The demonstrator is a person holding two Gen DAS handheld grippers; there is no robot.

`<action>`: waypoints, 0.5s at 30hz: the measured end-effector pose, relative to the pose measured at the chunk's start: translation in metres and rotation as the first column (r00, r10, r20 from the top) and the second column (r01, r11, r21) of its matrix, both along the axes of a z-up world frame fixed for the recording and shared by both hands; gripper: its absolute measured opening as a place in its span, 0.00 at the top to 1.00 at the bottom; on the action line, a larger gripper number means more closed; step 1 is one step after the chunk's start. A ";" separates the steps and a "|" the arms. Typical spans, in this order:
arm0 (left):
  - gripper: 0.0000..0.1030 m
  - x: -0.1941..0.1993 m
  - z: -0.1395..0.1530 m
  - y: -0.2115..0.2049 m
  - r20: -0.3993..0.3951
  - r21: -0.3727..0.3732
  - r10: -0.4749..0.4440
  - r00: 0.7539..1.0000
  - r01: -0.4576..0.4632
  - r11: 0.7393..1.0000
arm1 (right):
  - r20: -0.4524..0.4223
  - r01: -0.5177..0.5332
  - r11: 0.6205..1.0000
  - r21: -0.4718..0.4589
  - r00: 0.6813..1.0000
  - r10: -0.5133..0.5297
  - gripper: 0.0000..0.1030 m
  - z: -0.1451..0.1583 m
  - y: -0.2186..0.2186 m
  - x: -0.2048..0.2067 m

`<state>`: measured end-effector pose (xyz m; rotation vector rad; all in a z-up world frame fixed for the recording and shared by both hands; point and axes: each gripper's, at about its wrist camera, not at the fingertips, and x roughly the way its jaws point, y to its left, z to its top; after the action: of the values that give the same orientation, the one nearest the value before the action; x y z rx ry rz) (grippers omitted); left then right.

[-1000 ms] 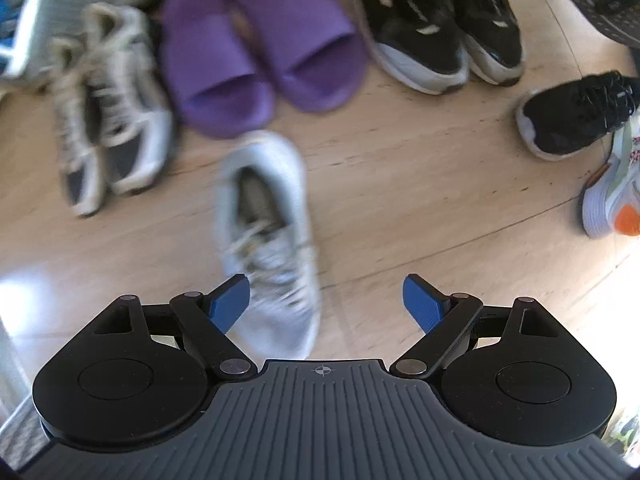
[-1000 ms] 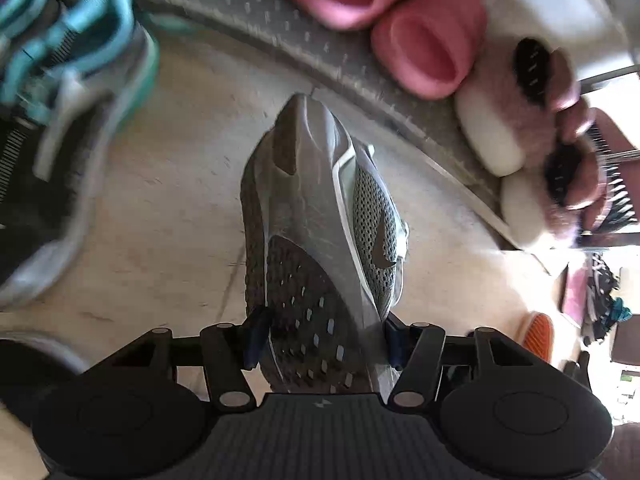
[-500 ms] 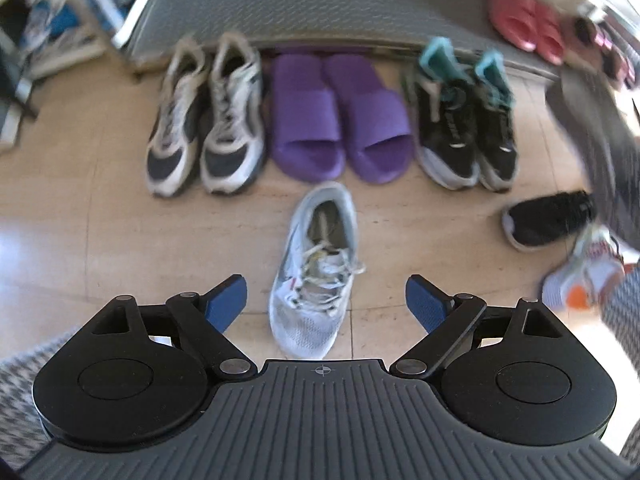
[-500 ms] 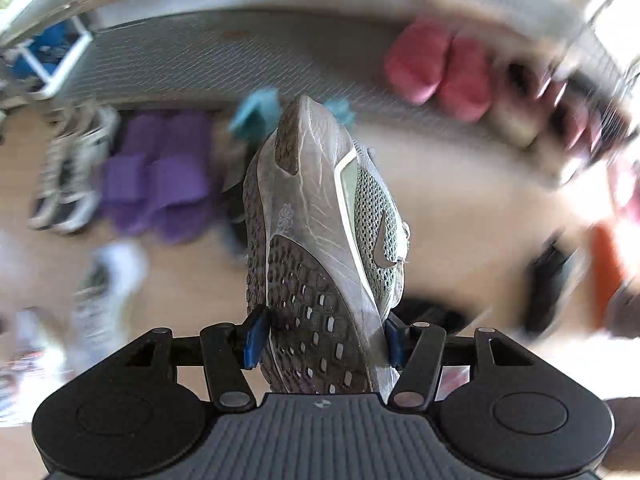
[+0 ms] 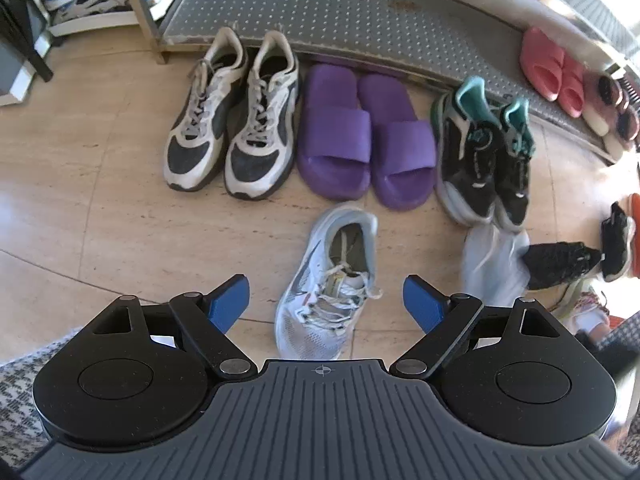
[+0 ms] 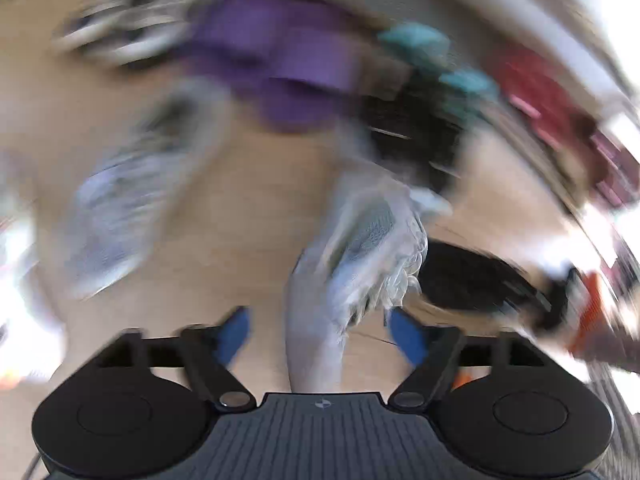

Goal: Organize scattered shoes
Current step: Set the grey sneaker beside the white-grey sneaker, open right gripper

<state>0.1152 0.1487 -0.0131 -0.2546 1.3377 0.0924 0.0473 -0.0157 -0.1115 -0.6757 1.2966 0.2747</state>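
A light grey sneaker (image 5: pixel 328 284) lies on the wood floor, heel away from me, between the open fingers of my left gripper (image 5: pixel 326 304), which hovers above it. Its blurred mate (image 5: pixel 494 268) is at the right, beside a black sneaker (image 5: pixel 560 262). In the heavily blurred right wrist view, that mate (image 6: pixel 360 256) sits between the fingers of my right gripper (image 6: pixel 320 332), whose jaws stand wide apart and clear of it. The first grey sneaker shows there at the left (image 6: pixel 132 208).
Lined up along a grey studded mat (image 5: pixel 360 12): white-grey trainers (image 5: pixel 236 116), purple slides (image 5: pixel 368 140), black-teal sneakers (image 5: pixel 484 152). Pink slides (image 5: pixel 552 68) and fuzzy slippers (image 5: pixel 608 112) sit on the mat. An orange-soled shoe (image 5: pixel 634 216) and shelf legs (image 5: pixel 140 4) are at the edges.
My right gripper swung down and left with the grey sneaker, then opened and let it go beside the black sneaker. My left gripper pulled back, widening its view.
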 end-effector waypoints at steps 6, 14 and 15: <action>0.14 -0.002 -0.007 -0.012 -0.023 -0.005 -0.053 0.998 0.053 0.999 | 0.019 0.201 0.970 0.134 0.979 -0.205 0.22 0.029 -0.048 0.017; 0.14 -0.001 -0.023 -0.038 -0.070 0.016 -0.137 0.988 0.139 0.990 | -0.181 0.607 0.729 0.317 0.793 -0.581 0.71 -0.004 -0.124 0.071; 0.14 -0.001 -0.024 -0.039 -0.072 0.016 -0.138 0.988 0.140 0.990 | -0.191 0.623 0.710 0.328 0.780 -0.596 0.66 -0.008 -0.123 0.075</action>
<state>0.1147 0.1098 -0.0366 -0.1409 1.4205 -0.0018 0.1223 -0.1389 -0.1196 0.1192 1.4136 -0.0091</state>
